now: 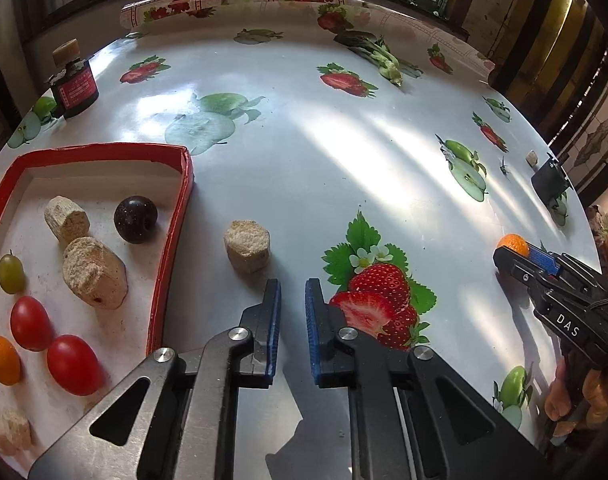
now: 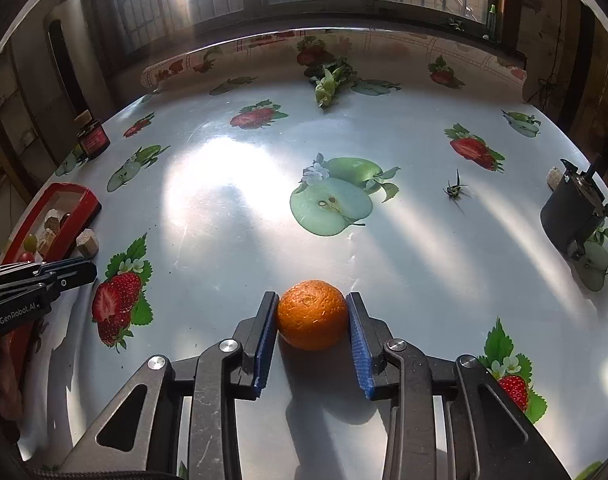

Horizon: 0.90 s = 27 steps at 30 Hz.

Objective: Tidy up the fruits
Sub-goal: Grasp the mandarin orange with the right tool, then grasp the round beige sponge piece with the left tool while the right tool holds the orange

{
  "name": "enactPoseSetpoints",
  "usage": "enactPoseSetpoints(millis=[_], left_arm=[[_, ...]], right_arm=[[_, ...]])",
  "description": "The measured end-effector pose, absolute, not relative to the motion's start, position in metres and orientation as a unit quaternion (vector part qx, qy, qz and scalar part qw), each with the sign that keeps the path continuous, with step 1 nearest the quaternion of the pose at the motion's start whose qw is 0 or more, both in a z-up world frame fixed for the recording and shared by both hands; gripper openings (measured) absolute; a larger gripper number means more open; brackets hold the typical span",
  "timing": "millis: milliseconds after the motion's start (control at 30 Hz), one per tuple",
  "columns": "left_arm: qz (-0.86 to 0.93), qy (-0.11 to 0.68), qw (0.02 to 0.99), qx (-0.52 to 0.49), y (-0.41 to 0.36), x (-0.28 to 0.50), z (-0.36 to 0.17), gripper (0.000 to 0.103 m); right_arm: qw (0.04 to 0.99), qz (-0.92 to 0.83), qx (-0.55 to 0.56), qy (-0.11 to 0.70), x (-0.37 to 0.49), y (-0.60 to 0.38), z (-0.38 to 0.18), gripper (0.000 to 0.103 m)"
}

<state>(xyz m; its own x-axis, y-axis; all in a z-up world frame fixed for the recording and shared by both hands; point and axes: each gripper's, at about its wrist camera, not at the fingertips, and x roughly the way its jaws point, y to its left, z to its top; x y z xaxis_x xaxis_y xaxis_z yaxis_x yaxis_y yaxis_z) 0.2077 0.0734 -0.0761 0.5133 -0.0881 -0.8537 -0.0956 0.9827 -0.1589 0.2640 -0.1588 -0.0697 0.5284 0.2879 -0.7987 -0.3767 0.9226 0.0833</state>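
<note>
The orange [image 2: 312,314] sits on the bench [image 2: 244,208], directly between the blue pads of the right hand-held gripper [image 2: 313,320]. Both pads [image 2: 264,336] appear to touch its sides, so this gripper looks clamped on the fruit, which has not yet left the surface. The orange is round, with no long axis to line up, and lies straight ahead along the fingers; the next move is probably a lift and a carry.

That carry would run leftward to the red tray [image 1: 176,216] at the bench's left edge, well apart from the orange. The tray already holds two tomatoes [image 1: 74,364], a grape [image 1: 11,273], a small orange fruit [image 1: 2,360], a dark plum [image 1: 136,219] and pale cork-like chunks [image 1: 94,272]. One more chunk [image 1: 247,245] stands on the bench just outside the tray's wall.

The left hand-held gripper [image 1: 293,300] is far nearer the tray, hanging just short of that stray chunk. Its pads are drawn nearly together with a narrow gap and nothing between them.
</note>
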Motion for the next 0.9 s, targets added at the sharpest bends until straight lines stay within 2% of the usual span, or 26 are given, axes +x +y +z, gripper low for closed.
enactPoseSetpoints(millis=[133,367,533,600,667,900], left_arm=[[-0.012,0.484,0.869,-0.102,0.072,0.192,-0.068,0.009],[-0.034,0.464,0.878,-0.112,0.071,0.159,-0.049,0.003],[-0.037,0.463,0.876,-0.127,0.077,0.159,-0.045,0.004],[-0.028,0.469,0.874,-0.128,0.077,0.169,-0.048,0.011],[-0.007,0.47,0.875,-0.119,0.075,0.181,-0.051,0.039],[0.03,0.486,0.87,-0.085,0.07,0.224,-0.069,0.041]], right_arm=[[0.869,0.214,-0.042,0.444,0.25,-0.15,-0.064,0.035],[0.864,0.25,-0.032,0.435,0.223,-0.134,-0.051,0.035],[0.862,0.264,-0.034,0.432,0.209,-0.125,-0.046,0.035],[0.861,0.266,-0.031,0.433,0.205,-0.125,-0.044,0.035],[0.861,0.271,-0.027,0.431,0.201,-0.127,-0.042,0.035],[0.858,0.269,-0.017,0.438,0.2,-0.134,-0.045,0.035]])
